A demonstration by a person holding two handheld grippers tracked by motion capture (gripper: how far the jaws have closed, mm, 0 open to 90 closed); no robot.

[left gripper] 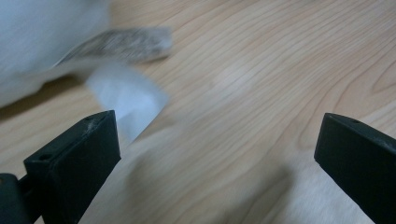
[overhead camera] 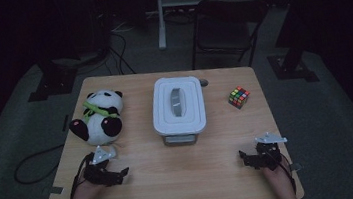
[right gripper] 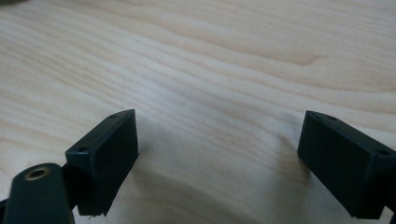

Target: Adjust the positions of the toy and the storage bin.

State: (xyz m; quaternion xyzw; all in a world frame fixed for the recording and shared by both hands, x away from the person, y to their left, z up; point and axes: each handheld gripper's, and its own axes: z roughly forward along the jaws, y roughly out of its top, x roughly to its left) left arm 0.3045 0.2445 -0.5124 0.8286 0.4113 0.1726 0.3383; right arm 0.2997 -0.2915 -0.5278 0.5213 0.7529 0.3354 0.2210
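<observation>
The desk [overhead camera: 173, 180] was light wood with a visible grain – smooth, with a low satin sheen. Each claw, left [left gripper: 215, 163] and right [right gripper: 217, 158], had black jaws of matt plastic with slightly scuffed edges. The panda toy [overhead camera: 98, 116] was soft plush cloth, white and black, with a green fabric scarf; a white paper-like tag [left gripper: 126, 100] lay beside it. The white box [overhead camera: 177, 104] looked like smooth plastic – its lid faintly glossy. The cube [overhead camera: 238, 97] showed glossy coloured faces.
</observation>
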